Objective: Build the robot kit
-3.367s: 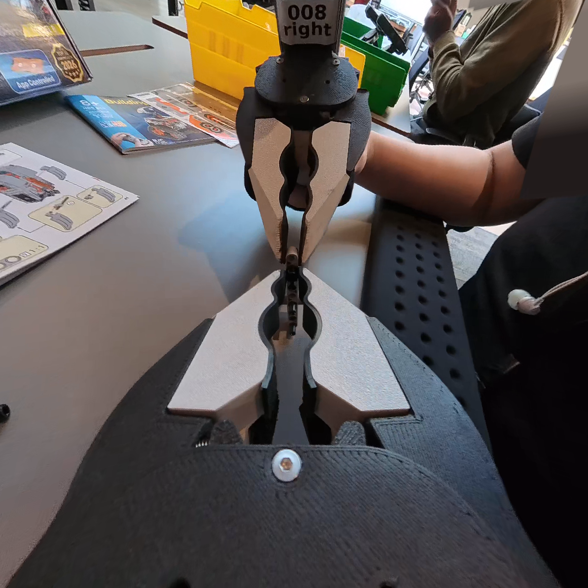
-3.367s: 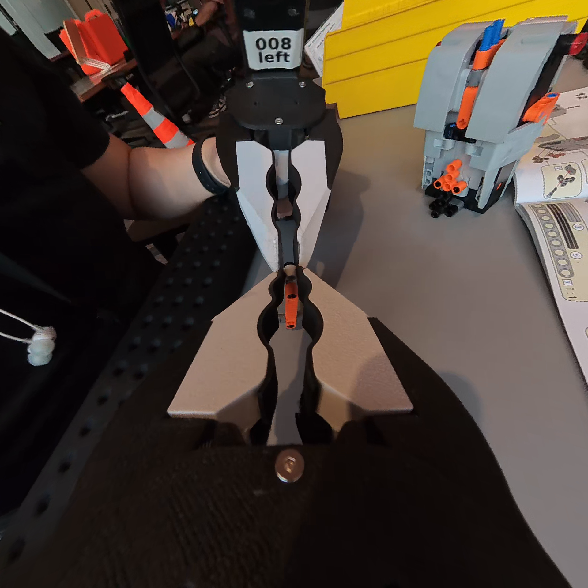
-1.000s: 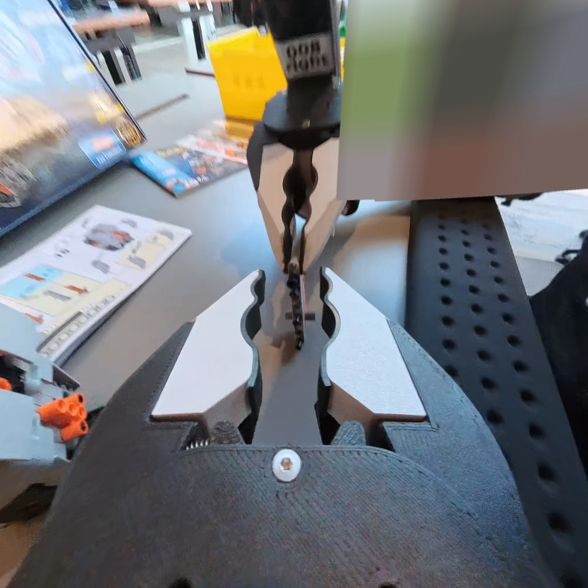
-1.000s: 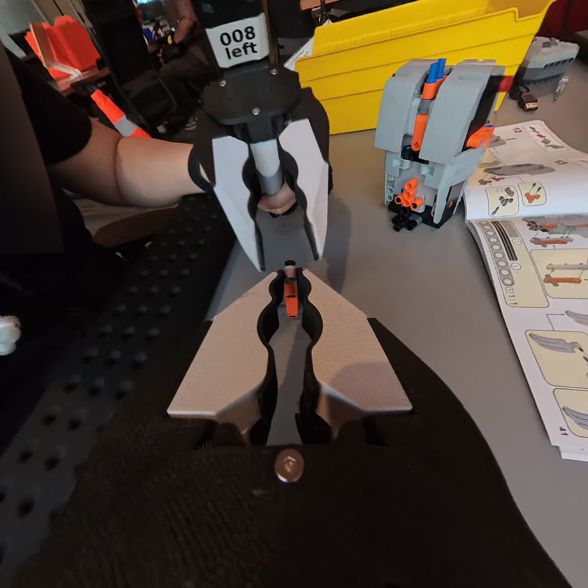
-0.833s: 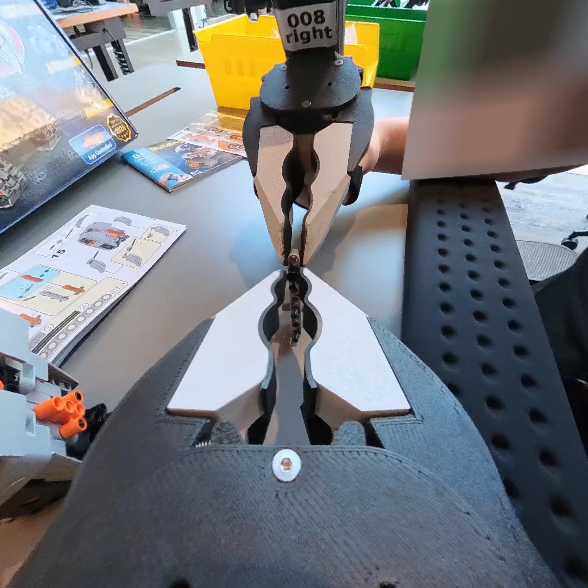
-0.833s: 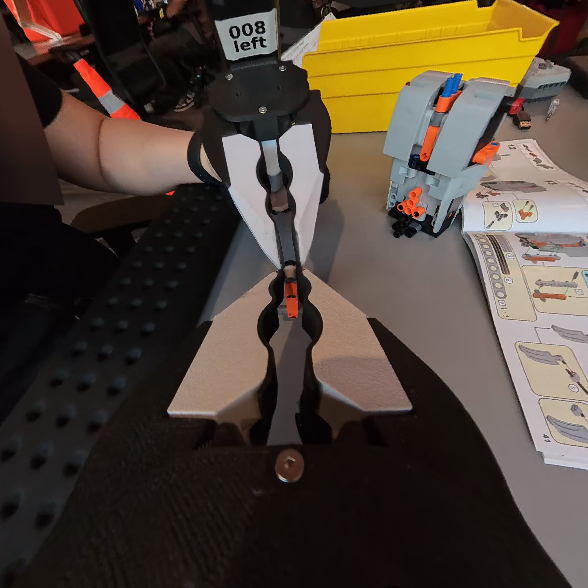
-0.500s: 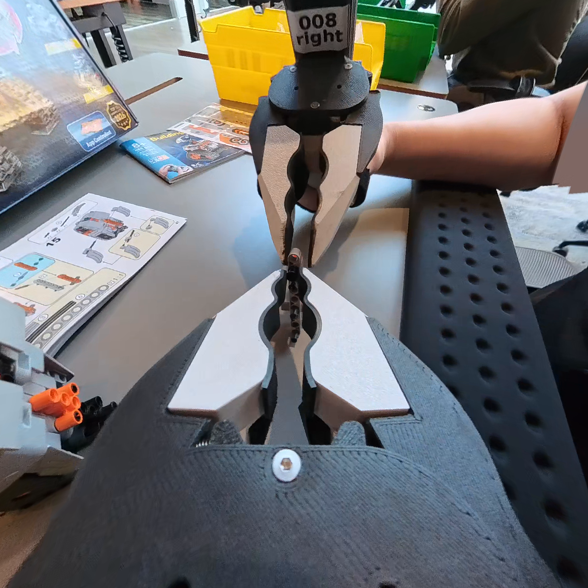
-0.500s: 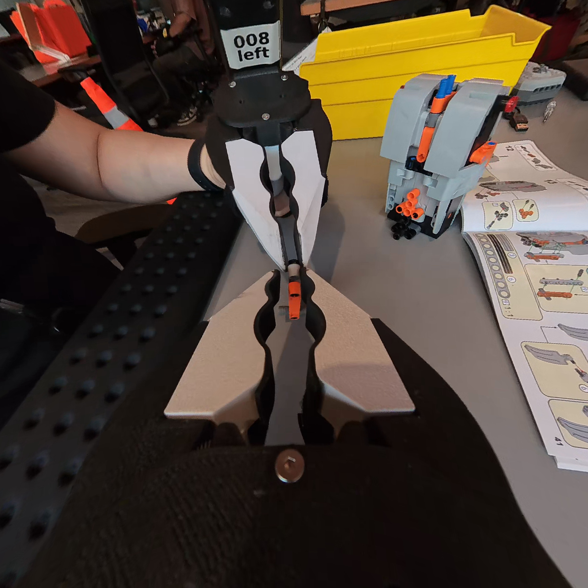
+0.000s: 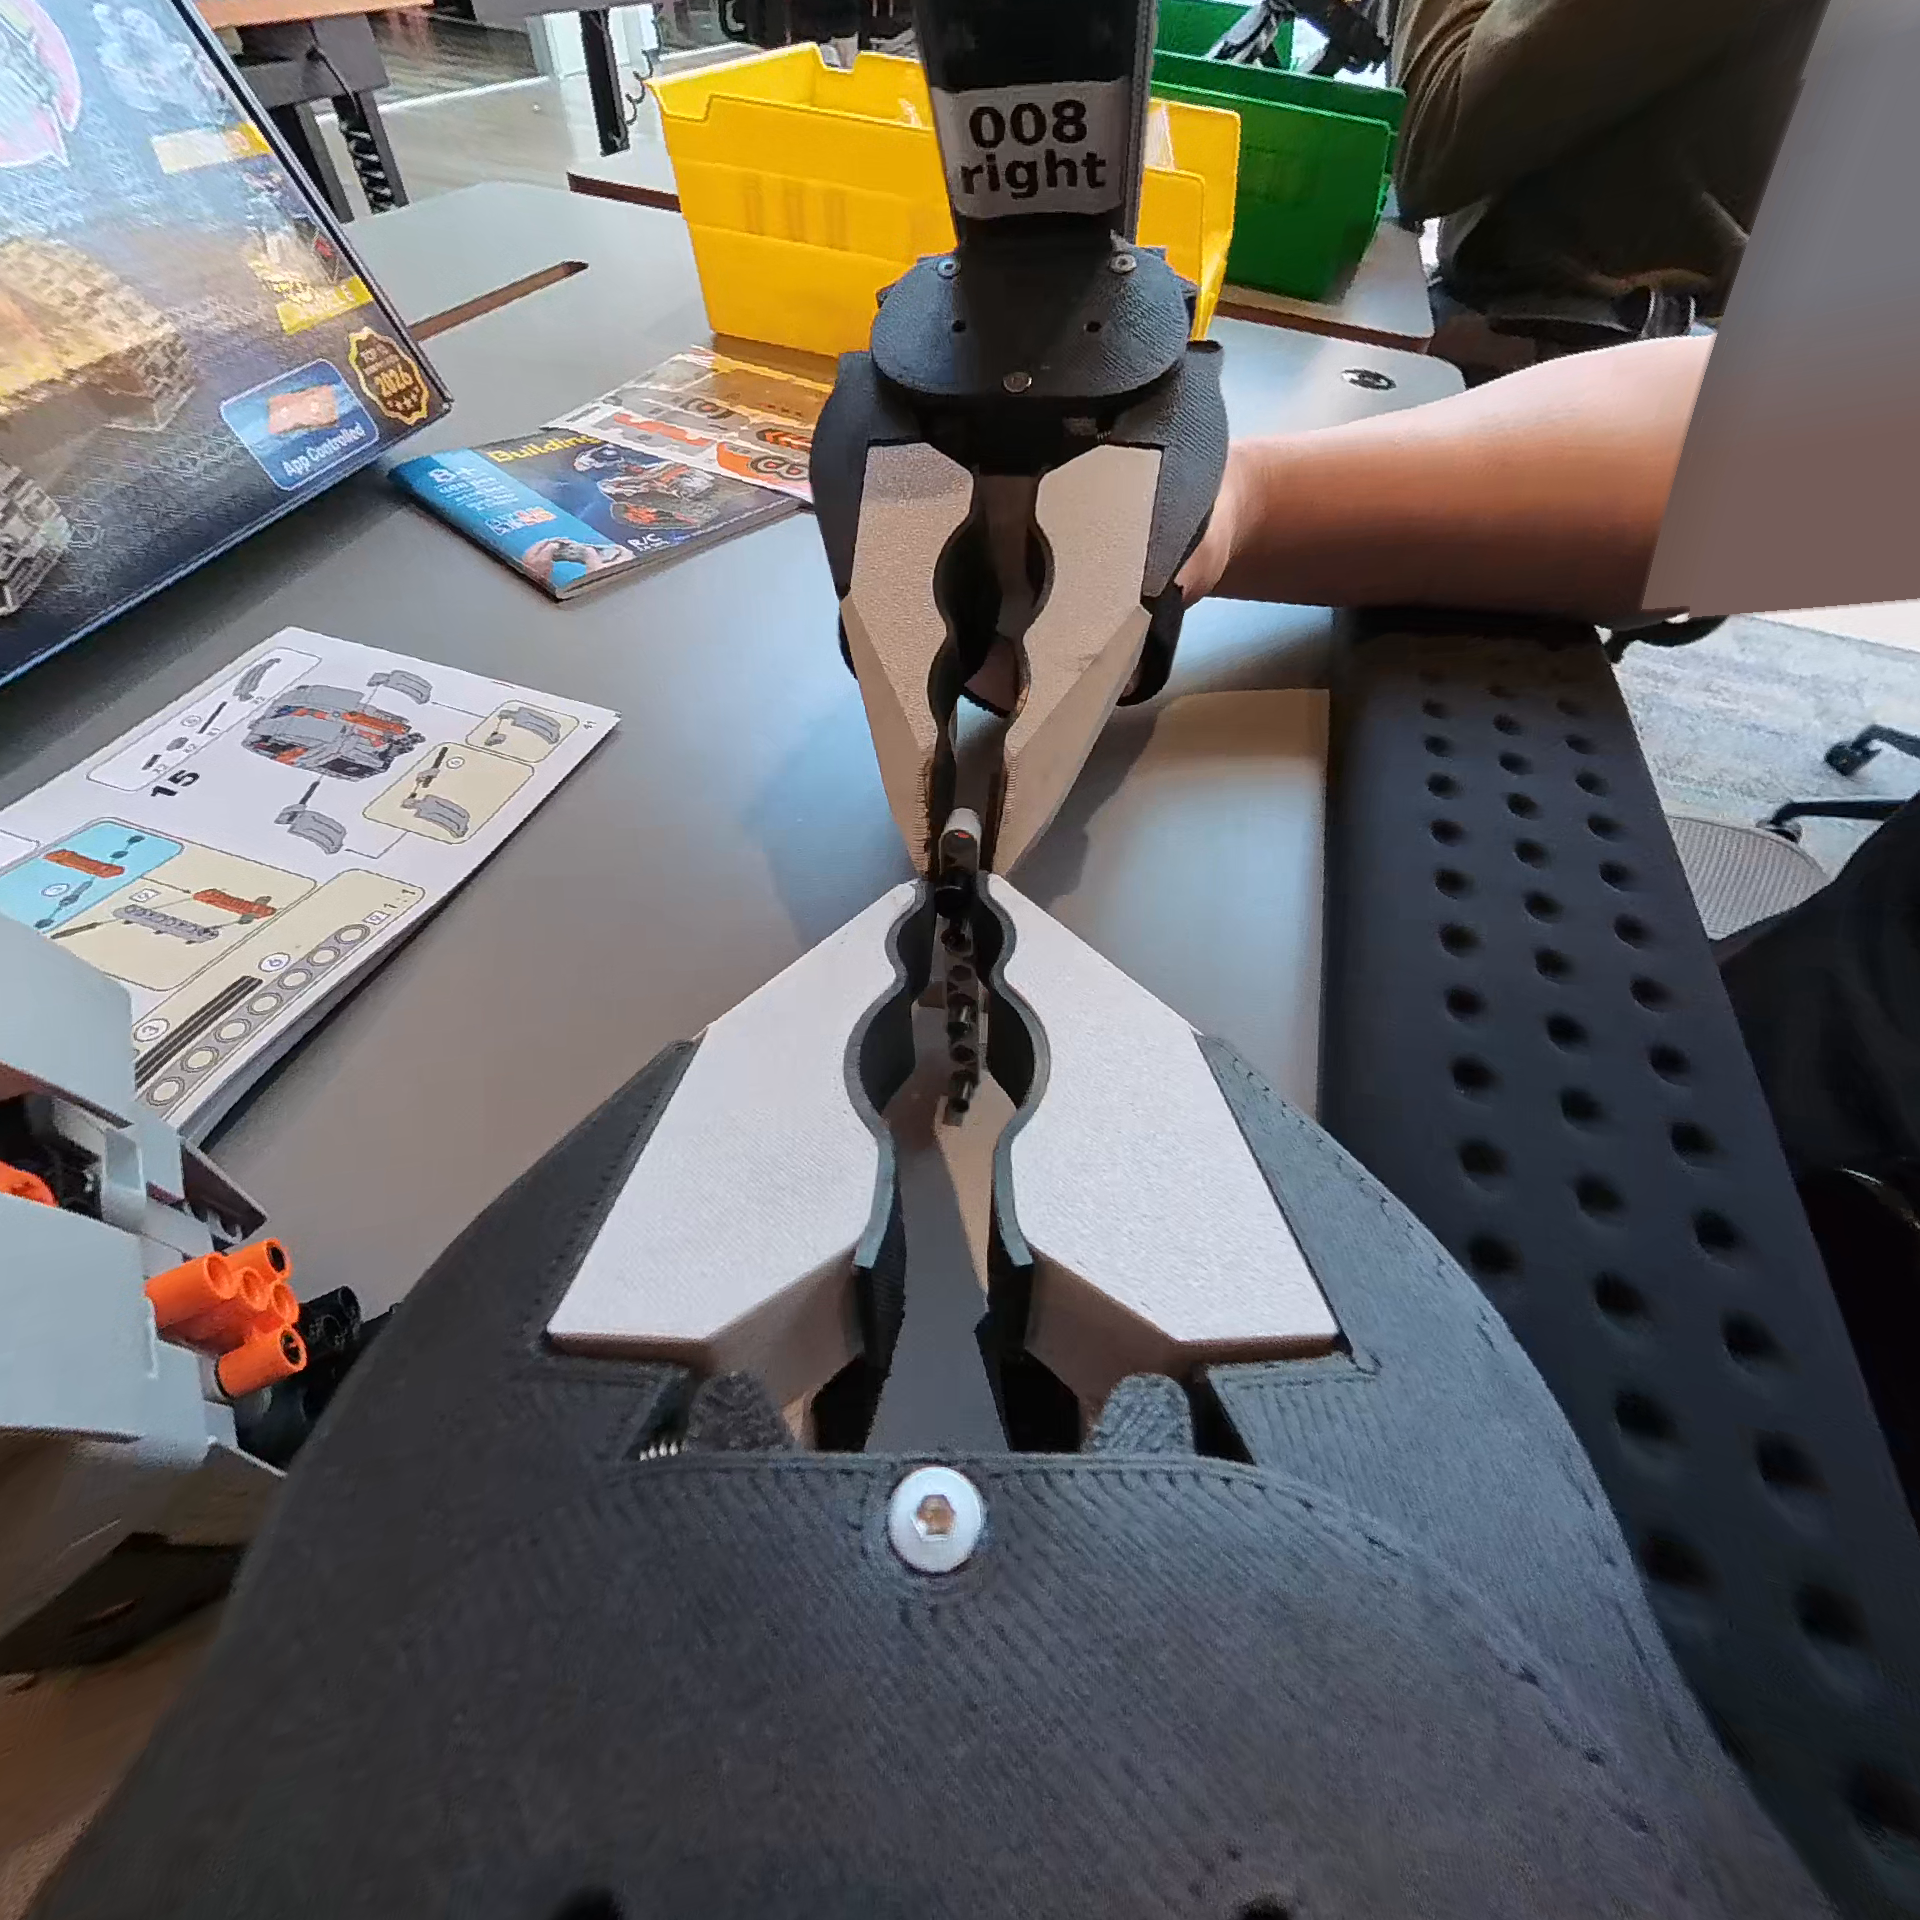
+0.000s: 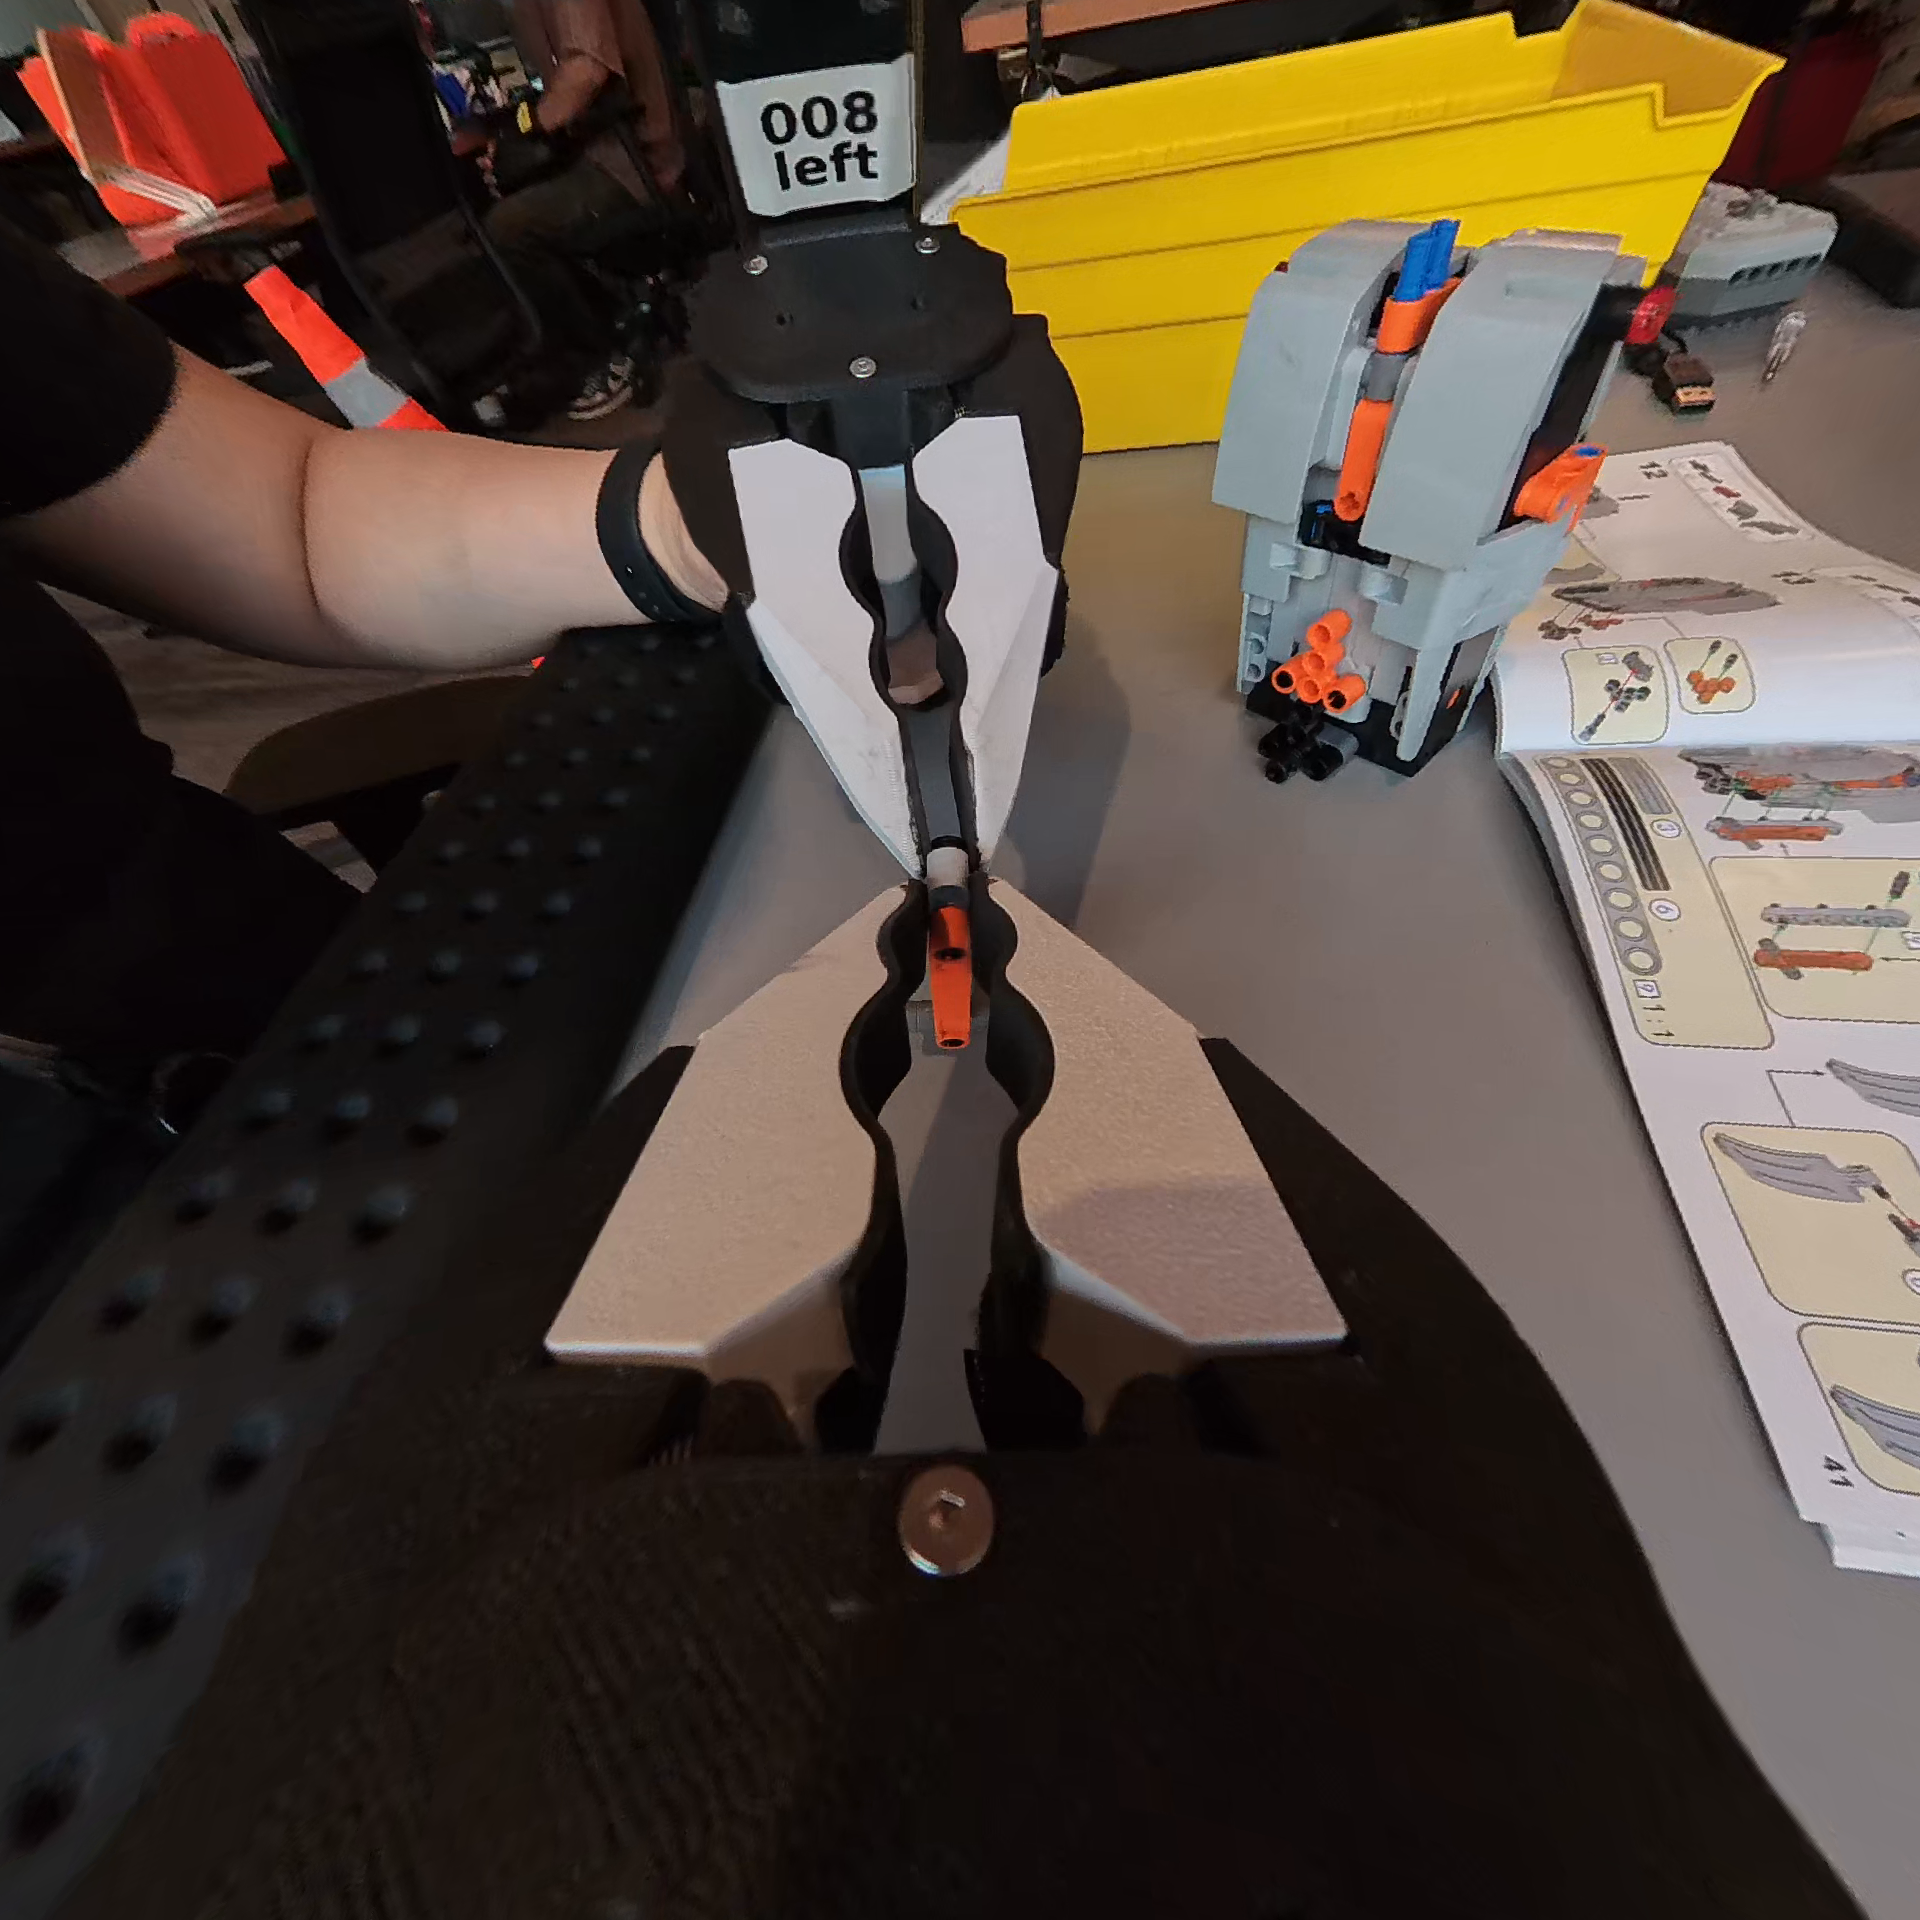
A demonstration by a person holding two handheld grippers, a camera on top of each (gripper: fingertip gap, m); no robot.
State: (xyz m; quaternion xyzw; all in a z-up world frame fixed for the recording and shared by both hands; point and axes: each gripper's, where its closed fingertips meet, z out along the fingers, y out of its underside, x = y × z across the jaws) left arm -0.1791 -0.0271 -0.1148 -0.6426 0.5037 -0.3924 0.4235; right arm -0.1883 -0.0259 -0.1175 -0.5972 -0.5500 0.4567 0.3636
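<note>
My left gripper (image 9: 951, 883) is shut on a thin black beam (image 9: 961, 997) with a row of holes, held lengthwise between its fingers. My right gripper (image 10: 948, 888) is shut on a small orange pin (image 10: 948, 977) with a pale bush (image 10: 945, 864) at its front end. The two grippers face each other tip to tip above the grey table (image 10: 1299, 987). The pale bush meets the end of the black beam (image 10: 938, 774). In the left wrist view the right gripper (image 9: 961, 847) shows opposite, and in the right wrist view the left gripper (image 10: 943, 844) does.
A grey brick model (image 10: 1423, 499) with orange pins stands right of the grippers, by an open instruction booklet (image 10: 1766, 987) and a yellow bin (image 10: 1351, 208). A black perforated strip (image 9: 1558, 1039) runs along the table edge. A set box (image 9: 156, 364) and a green bin (image 9: 1288, 187) stand farther off. My two grippers' fingertips are within a few centimetres of each other.
A second ago my left gripper was open around the black beam; it has shut on it again. My right gripper loosened slightly half a second ago and now grips the orange pin.
</note>
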